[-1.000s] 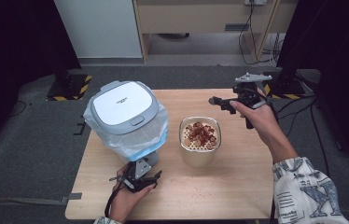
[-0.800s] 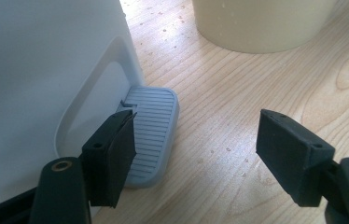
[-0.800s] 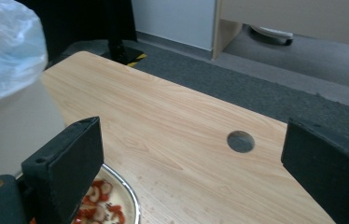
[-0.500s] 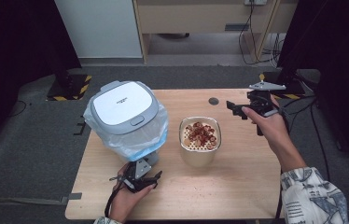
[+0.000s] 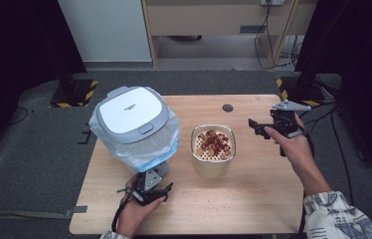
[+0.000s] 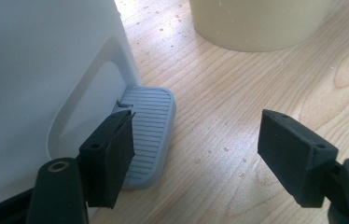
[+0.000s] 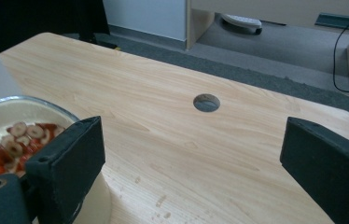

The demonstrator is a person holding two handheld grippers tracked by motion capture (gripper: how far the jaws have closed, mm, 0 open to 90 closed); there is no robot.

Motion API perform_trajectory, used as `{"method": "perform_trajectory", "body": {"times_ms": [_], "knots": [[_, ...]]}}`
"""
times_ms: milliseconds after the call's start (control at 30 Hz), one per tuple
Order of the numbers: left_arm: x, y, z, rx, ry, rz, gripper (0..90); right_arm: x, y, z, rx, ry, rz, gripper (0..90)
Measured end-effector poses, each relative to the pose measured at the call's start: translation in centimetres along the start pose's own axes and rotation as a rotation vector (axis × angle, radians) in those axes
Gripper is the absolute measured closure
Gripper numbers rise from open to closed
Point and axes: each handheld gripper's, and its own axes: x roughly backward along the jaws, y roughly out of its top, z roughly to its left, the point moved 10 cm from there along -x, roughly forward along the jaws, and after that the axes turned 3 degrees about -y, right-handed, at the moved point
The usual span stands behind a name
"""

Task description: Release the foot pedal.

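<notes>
my right hand-held gripper (image 5: 257, 127), jaws spread and empty, nears the bowl (image 5: 213, 149) at frame centre. risk: clipping its rim tips the contents onto the table (image 5: 253, 194).

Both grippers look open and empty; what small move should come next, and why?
Probably ease the right gripper down and left toward the cup's rim: its jaws stand open and empty beside the cup of dried slices, while the left gripper rests open at the bin's pedal.

On the desk (image 5: 253, 199), a lidded pedal bin (image 5: 133, 127) stands beside a cream container (image 5: 213, 149) of red and pale slices.
</notes>
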Motion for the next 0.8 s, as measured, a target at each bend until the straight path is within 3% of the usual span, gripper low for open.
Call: {"method": "perform_trajectory", "body": {"times_ms": [333, 533, 800], "knots": [[-0.1, 0.0, -0.1, -0.013, -0.008, 0.005, 25.8, 0.2, -2.2, -0.8, -0.019, -0.021, 0.008, 7.0], [-0.1, -0.1, 0.0, 0.007, -0.007, 0.002, 25.6, -0.3, -4.1, -1.2, -0.031, -0.029, 0.029, 7.2], [-0.2, -0.2, -0.1, -0.005, -0.013, 0.009, 25.3, -0.9, -6.4, -1.3, -0.042, -0.032, 0.060, 6.9]]}}
